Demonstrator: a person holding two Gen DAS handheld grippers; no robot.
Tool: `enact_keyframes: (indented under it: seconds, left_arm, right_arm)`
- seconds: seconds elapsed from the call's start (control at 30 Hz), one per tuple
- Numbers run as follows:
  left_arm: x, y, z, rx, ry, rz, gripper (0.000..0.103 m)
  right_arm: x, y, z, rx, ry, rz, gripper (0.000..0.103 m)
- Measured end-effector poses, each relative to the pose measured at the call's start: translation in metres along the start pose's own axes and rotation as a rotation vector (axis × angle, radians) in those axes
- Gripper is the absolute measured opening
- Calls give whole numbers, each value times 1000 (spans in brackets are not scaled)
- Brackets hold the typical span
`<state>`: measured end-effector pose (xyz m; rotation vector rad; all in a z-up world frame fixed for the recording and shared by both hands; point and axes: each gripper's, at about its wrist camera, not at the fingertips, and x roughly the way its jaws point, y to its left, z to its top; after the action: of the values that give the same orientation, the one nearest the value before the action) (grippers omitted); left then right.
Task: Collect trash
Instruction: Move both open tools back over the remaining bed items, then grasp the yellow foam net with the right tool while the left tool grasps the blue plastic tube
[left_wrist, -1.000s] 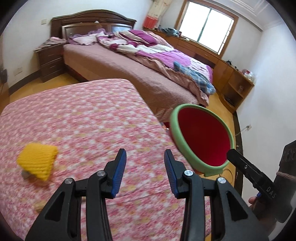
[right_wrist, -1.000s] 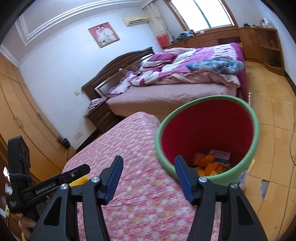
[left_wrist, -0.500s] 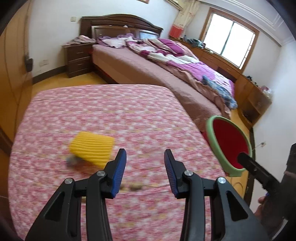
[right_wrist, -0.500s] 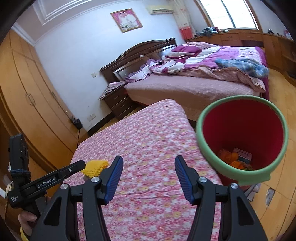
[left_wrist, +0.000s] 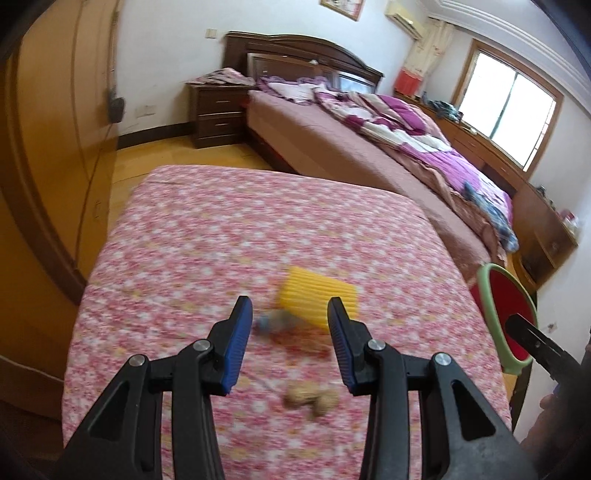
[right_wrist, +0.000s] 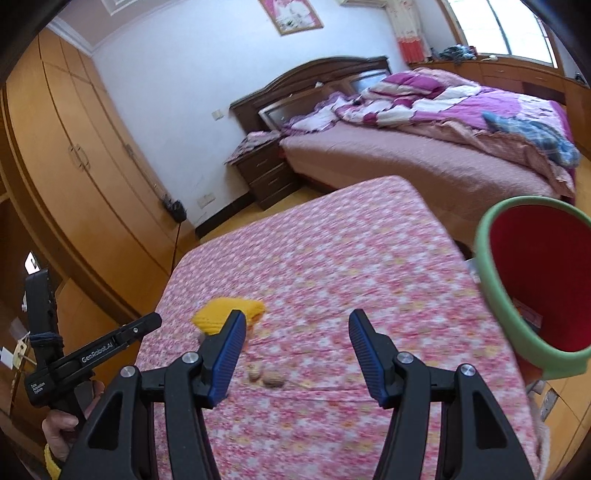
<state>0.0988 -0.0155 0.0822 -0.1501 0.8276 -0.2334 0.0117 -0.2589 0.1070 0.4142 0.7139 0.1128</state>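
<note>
In the left wrist view, the left gripper (left_wrist: 290, 345) hangs with its jaws apart and empty; the yellow ribbed piece (left_wrist: 317, 295) lies just above them mid-frame, and peanut shells (left_wrist: 312, 398) sit lower centre. The right gripper (right_wrist: 297, 356) is likewise parted and empty. All of this lies on a pink floral cloth (left_wrist: 221, 236). A green-rimmed red bin (right_wrist: 495, 280) stands at the right edge, and a bed (left_wrist: 332, 147) lies beyond.

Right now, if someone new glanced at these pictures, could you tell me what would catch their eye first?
Probably the bright yellow ribbed sponge lying on the pink floral tablecloth, straight ahead of the open left gripper. Next, the red bin with a green rim standing off the table's right edge, just right of the open right gripper. Nearer the grippers, small brown nutshell-like scraps lie on the cloth.
</note>
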Motion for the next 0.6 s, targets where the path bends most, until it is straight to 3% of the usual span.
enact_keyframes:
  seconds: [0.6]
  left_arm:
    - [32, 84, -17, -141, 32, 86, 42]
  right_arm:
    - [118, 88, -5, -148, 186, 53, 63]
